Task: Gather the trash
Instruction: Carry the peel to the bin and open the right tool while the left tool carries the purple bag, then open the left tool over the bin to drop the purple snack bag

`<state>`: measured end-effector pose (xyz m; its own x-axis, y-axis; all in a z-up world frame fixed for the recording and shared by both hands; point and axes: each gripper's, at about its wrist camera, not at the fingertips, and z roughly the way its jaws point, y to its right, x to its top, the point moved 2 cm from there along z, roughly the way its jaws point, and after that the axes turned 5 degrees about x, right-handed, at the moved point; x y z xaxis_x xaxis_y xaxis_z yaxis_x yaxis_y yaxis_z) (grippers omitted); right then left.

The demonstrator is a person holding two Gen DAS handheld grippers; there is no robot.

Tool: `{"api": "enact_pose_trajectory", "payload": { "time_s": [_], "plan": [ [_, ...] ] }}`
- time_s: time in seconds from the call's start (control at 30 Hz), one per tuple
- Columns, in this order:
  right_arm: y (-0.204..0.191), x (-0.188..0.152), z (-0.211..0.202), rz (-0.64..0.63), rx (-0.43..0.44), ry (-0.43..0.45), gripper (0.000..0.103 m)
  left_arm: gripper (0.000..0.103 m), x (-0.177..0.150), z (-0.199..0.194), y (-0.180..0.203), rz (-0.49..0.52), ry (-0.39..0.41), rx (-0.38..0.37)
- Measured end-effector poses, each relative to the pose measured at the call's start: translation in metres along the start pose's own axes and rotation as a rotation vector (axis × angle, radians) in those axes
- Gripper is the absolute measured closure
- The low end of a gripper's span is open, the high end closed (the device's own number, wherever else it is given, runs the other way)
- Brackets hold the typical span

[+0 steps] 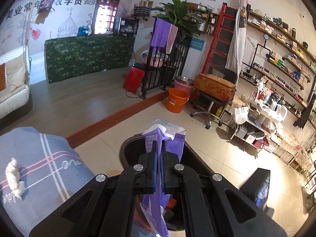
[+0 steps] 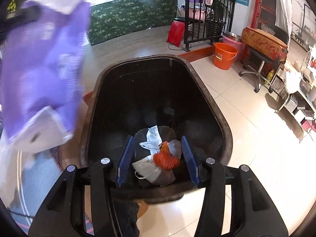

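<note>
My left gripper (image 1: 158, 148) is shut on a purple and white plastic wrapper (image 1: 167, 134) that sticks up past the fingers and hangs down below them. It is held above the black trash bin (image 1: 128, 148). In the right wrist view the wrapper (image 2: 43, 69) shows blurred at the left, beside the bin (image 2: 223, 122). My right gripper (image 2: 158, 154) is open and empty over the bin's near rim. Inside the bin lie white crumpled trash (image 2: 148, 169) and an orange net (image 2: 165, 161).
A grey striped bedsheet (image 1: 39, 167) with a white scrap (image 1: 12, 175) lies at the left. An orange bucket (image 1: 176, 102), a pink bucket, a stool with a patterned case (image 1: 214, 86) and product shelves (image 1: 276, 75) stand to the right.
</note>
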<state>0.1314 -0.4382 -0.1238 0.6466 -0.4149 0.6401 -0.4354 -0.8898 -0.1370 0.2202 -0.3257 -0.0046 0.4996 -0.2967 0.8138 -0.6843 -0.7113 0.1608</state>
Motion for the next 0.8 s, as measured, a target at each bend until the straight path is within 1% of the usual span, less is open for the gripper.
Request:
{"api": "enact_pose_trajectory", "payload": {
  "time_s": [0.13,0.27,0.4,0.5,0.57,0.6,0.63,0.67,0.7,0.73,0.8],
  "plan": [
    [0.002,-0.007,-0.013,0.007,-0.001,0.008,0.052,0.099,0.004,0.016,0.007,0.004,-0.021,-0.010],
    [0.007,-0.011,-0.026,0.011,-0.022,0.025,0.052,0.099,0.004,0.030,0.015,0.000,-0.049,-0.028],
    [0.011,-0.013,-0.032,0.022,-0.029,0.034,0.052,0.099,0.003,0.043,0.022,0.008,-0.071,-0.030],
    [0.017,-0.014,-0.034,0.046,-0.032,0.035,0.052,0.099,-0.002,0.054,0.025,0.021,-0.098,-0.015],
    [0.019,-0.015,-0.034,0.061,-0.035,0.031,0.052,0.099,-0.003,0.063,0.023,0.010,-0.143,-0.021],
    [0.021,-0.016,-0.034,0.067,-0.034,0.031,0.052,0.097,-0.005,0.069,0.022,0.009,-0.175,-0.032],
    [0.022,-0.016,-0.034,0.072,-0.033,0.032,0.052,0.086,-0.006,0.073,0.022,0.015,-0.201,-0.034],
    [0.023,-0.017,-0.034,0.076,-0.030,0.032,0.051,0.074,-0.008,0.076,0.021,0.024,-0.225,-0.031],
    [0.022,-0.018,-0.034,0.077,-0.028,0.031,0.051,0.046,-0.009,0.077,0.020,0.030,-0.235,-0.019],
    [0.022,-0.018,-0.034,0.078,-0.027,0.031,0.051,0.029,-0.009,0.076,0.019,0.030,-0.225,-0.015],
    [0.019,-0.019,-0.035,0.082,-0.022,0.032,0.051,0.025,-0.013,0.073,0.018,0.028,-0.198,-0.014]
  ]
}}
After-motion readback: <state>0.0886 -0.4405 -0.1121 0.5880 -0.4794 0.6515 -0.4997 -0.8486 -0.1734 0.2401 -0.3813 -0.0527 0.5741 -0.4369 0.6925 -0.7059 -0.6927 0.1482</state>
